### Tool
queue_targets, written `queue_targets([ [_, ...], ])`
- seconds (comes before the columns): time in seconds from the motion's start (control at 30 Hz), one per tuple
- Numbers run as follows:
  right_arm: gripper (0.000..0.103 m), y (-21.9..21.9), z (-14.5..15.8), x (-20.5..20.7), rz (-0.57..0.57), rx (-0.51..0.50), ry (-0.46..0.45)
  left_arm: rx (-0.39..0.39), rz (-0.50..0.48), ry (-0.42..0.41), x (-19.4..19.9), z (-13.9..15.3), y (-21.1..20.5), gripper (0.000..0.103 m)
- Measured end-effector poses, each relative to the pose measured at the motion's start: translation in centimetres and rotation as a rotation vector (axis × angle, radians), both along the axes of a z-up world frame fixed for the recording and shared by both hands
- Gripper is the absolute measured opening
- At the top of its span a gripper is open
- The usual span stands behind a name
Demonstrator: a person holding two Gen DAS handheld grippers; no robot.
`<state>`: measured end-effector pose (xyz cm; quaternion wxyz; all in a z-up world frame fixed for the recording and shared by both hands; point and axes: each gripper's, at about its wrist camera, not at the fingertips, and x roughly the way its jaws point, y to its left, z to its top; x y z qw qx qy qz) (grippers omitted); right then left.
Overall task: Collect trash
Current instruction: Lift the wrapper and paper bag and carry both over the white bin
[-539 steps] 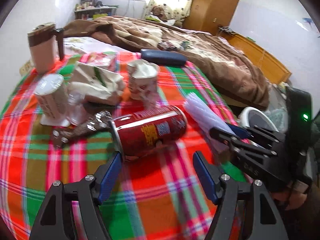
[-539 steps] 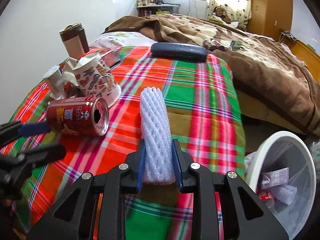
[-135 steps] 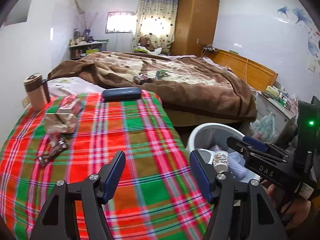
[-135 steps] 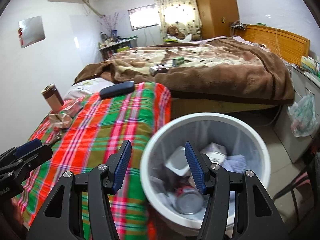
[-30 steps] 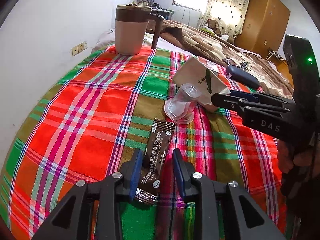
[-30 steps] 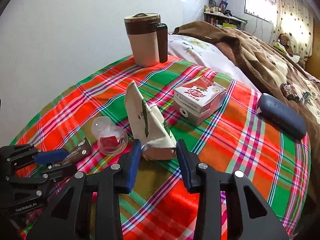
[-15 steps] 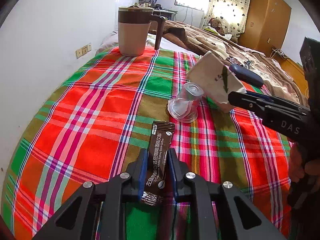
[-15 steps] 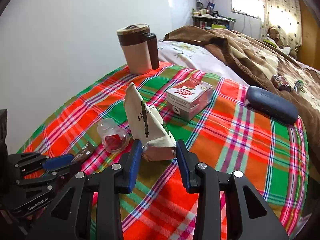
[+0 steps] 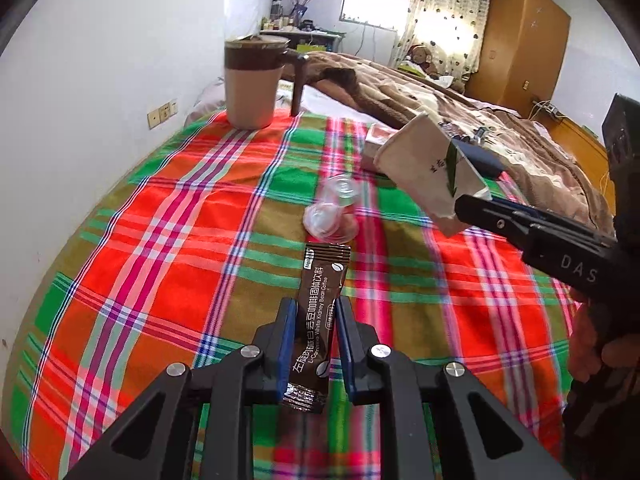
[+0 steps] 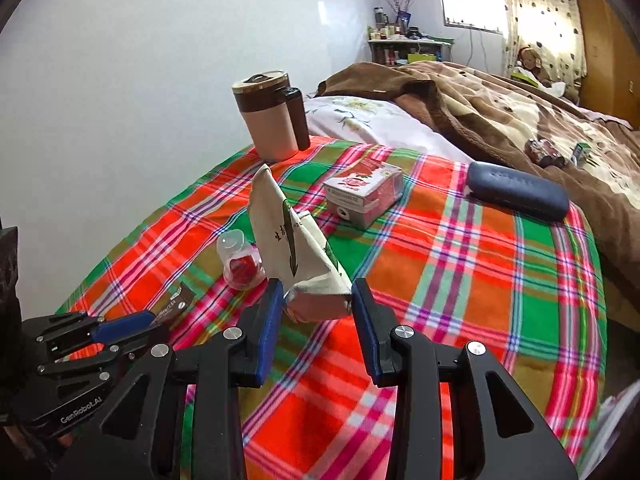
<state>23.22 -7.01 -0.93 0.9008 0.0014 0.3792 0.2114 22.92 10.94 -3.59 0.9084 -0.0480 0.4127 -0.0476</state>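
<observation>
Plaid cloth point(image 9: 168, 240) in red, green and orange covers the desk, with a tan and brown mug point(image 9: 252, 84) standing at the far left by the wall. Moving right, the left gripper point(image 9: 314, 344) has just pinched shut on the brown coffee sachet point(image 9: 320, 304), which a second ago lay loose between its fingers, and it looks lifted now. Next comes a clear plastic cup point(image 9: 334, 212) on its side, untouched. Over on the right, the right gripper point(image 10: 316, 312) is clamped on the crumpled paper cup point(image 10: 296, 240), now raised off the cloth. So both hands are loaded and I'd say they're ready for the bin, which isn't in view. A juice carton point(image 10: 366, 192) is left for later.
</observation>
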Motion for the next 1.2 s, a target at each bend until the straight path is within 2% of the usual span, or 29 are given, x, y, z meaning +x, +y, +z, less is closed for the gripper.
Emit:
queue_targets([
  [0.63, 0.036, -6.9, 2.7, -5.4, -0.113, 0.051, -0.076, 0.001, -0.117, -0.113, -4.7, 4.8, -7.4, 0.021],
  [1.2, 0.037, -16.7, 4.4, -11.4, -0.307, 0.052, -0.134, -0.013, -0.316, -0.181, -7.7, 7.6, -18.5, 0.021],
])
